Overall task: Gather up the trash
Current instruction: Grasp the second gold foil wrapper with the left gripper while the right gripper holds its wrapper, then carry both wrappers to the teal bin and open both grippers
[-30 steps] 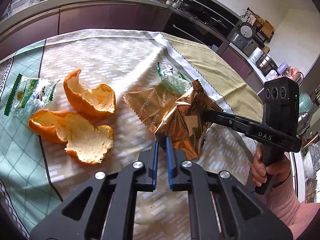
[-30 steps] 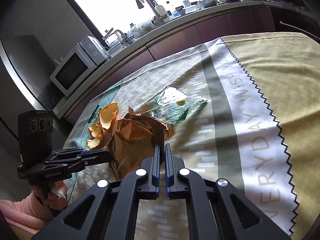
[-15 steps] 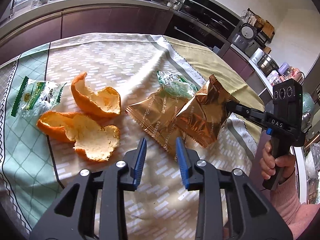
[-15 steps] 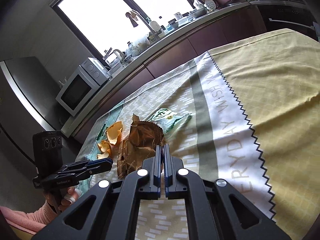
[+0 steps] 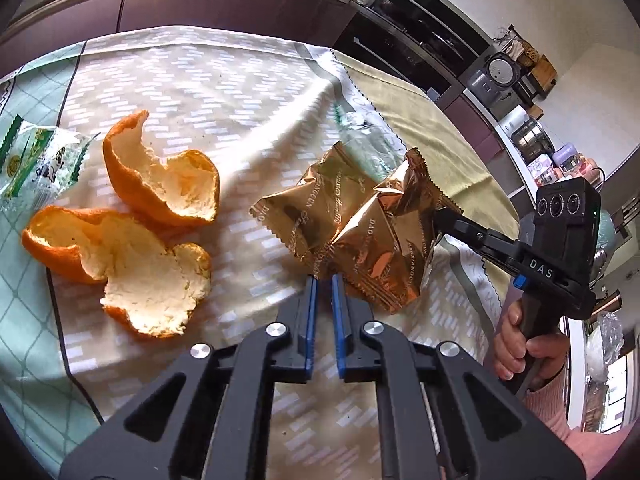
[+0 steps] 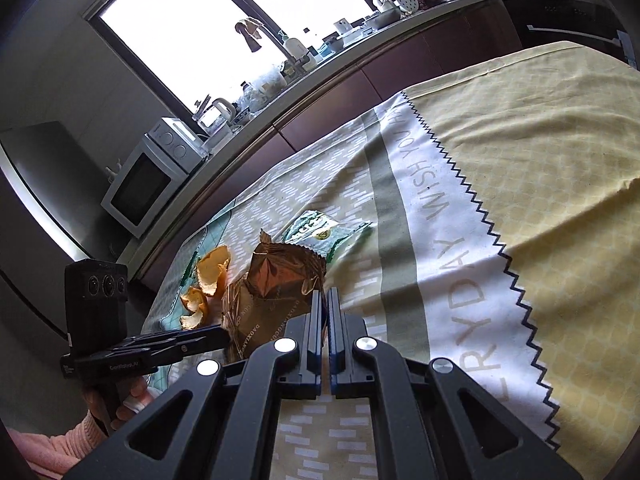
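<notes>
Two gold foil wrappers (image 5: 352,224): our right gripper (image 5: 438,214) pinches one, our left gripper (image 5: 323,280) has just closed on its edge.

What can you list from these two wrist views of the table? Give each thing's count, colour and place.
gold wrappers: two, shiny gold, overlapping mid-table
orange peel: two pieces, orange, left of the gold wrappers
clear wrappers: two, green print, one at the far left, one behind the gold wrappers
tablecloth: one, beige, green and yellow, over the table
microwave: one, white, on the counter
kettle: one, pale, beside the microwave
left gripper: black, blue pads, jaws just closing on a gold wrapper's near edge
right gripper: black, shut on a gold wrapper's edge
hands: two, on the handles
</notes>
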### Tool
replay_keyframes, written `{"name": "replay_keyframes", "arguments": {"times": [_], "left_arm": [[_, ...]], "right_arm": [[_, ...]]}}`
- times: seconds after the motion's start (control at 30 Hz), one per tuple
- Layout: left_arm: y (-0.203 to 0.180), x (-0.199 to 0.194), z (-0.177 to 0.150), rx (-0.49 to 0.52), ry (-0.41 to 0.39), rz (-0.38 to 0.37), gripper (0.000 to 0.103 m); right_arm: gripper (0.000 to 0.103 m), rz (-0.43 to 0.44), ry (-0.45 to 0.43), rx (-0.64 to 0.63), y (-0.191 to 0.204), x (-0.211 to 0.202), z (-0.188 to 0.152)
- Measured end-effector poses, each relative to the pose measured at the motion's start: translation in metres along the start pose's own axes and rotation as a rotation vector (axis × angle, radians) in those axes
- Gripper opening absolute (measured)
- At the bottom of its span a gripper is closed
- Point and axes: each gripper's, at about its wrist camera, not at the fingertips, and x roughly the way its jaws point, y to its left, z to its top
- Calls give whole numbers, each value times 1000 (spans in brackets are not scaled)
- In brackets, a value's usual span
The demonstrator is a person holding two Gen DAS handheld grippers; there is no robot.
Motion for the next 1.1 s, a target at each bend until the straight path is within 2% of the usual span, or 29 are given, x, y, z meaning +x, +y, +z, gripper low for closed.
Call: {"name": "replay_keyframes", "arguments": {"times": [0.1,0.33,0.53,0.87,1.1], "left_arm": [[-4,-6,-2,10,-26,0,1],[-9,-35,-4,38,-99,20,1],[-1,-80,-15,40,-170,31,1],[17,-166,-49,33,-296,55,1],[43,-235,-81,1,-391,156,1]], "right_arm": [[2,1,3,-4,2,0,0],[2,26,-27,-8,8,-8,4],[2,82,-42,-16,23,-12,8],[2,191,-41,-129,92,-4,14],[2,286,-25,-216,148,3,16]]}}
